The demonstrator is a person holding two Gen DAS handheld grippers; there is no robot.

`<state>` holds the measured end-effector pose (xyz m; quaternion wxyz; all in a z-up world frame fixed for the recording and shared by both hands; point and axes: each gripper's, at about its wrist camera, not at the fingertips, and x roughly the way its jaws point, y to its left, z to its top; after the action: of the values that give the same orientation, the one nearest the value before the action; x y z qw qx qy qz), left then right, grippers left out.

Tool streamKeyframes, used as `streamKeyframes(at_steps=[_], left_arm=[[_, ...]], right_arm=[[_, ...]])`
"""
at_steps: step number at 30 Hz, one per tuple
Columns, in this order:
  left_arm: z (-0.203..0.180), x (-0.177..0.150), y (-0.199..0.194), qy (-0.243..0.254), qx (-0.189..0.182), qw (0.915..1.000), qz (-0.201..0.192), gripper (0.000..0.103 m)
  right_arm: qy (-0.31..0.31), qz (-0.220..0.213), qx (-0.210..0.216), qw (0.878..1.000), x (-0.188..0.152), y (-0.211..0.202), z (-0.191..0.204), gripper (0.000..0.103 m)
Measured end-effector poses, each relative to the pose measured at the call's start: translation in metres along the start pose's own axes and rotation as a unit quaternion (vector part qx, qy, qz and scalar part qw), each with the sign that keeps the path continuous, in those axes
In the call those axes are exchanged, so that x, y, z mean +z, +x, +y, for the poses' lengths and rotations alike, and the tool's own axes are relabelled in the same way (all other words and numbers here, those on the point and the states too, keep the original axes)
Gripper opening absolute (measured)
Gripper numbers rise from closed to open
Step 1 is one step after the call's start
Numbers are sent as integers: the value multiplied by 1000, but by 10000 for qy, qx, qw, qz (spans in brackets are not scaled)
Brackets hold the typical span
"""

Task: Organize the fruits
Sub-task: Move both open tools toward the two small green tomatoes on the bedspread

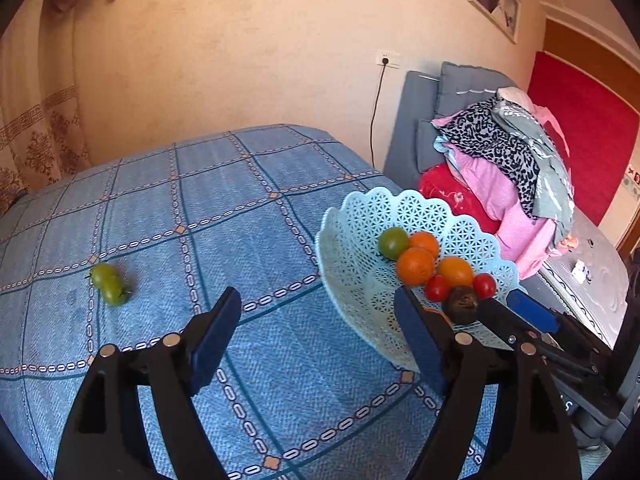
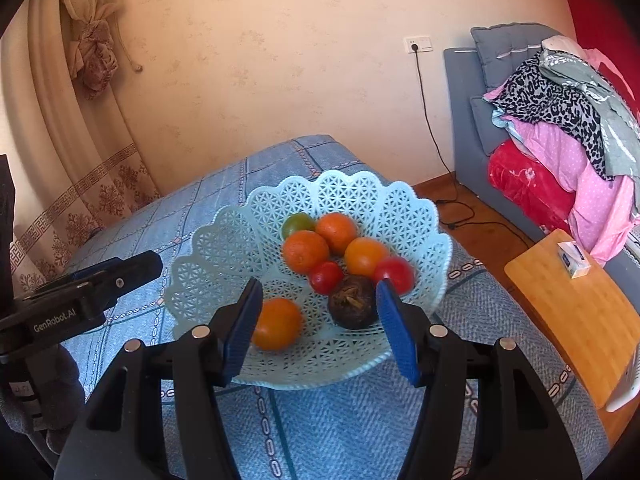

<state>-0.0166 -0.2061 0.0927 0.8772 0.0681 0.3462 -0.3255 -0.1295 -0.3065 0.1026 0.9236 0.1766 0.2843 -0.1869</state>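
Observation:
A pale blue lattice basket (image 2: pixel 340 184) stands on the blue checked tablecloth (image 1: pixel 248 208). It holds several oranges (image 2: pixel 305 251), two red tomatoes (image 2: pixel 326 277), a green tomato (image 2: pixel 298 224) and a dark brown fruit (image 2: pixel 352 302). Two green tomatoes (image 1: pixel 108 284) lie together on the cloth, far left of the basket (image 1: pixel 400 200). My left gripper (image 1: pixel 318 300) is open beside the basket's left rim, nothing between its fingers. My right gripper (image 2: pixel 320 286) hovers open over the basket's near side, one orange (image 2: pixel 276 322) just behind its left finger.
A grey sofa (image 2: pixel 468 120) piled with clothes (image 2: pixel 560 120) stands to the right. A wooden board (image 2: pixel 580 312) with a small box (image 2: pixel 574 258) lies right of the table. A cable (image 2: pixel 460 200) runs over the floor. A curtain (image 2: pixel 80 140) hangs at the left.

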Motion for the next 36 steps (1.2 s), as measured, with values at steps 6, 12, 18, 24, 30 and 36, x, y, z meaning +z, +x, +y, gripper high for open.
streamKeyframes(at_steps=[6,12,18,24,30,36], left_arm=[[17,0,-5,-193,193,9996,-9,84],[39,2,-12,-342,397,9986,-58,84],[63,-3,-18,-488,671,9965,-77,84],[87,-10,-20,-543,1259,9905,-77,84],[108,-13,-23,-682,1456,9869,-89,84],[132,-16,-29,-874,1645,9825,-88,84]], right_arm=[[-137,6,127,9998,2,1,16,61],[-270,-54,225,9994,5,2,32,69],[-547,-59,411,9976,7,3,56,69],[-814,-67,536,9952,9,7,78,69],[-1102,8,745,9911,5,13,107,69],[-1440,189,874,9855,-1,29,134,69]])
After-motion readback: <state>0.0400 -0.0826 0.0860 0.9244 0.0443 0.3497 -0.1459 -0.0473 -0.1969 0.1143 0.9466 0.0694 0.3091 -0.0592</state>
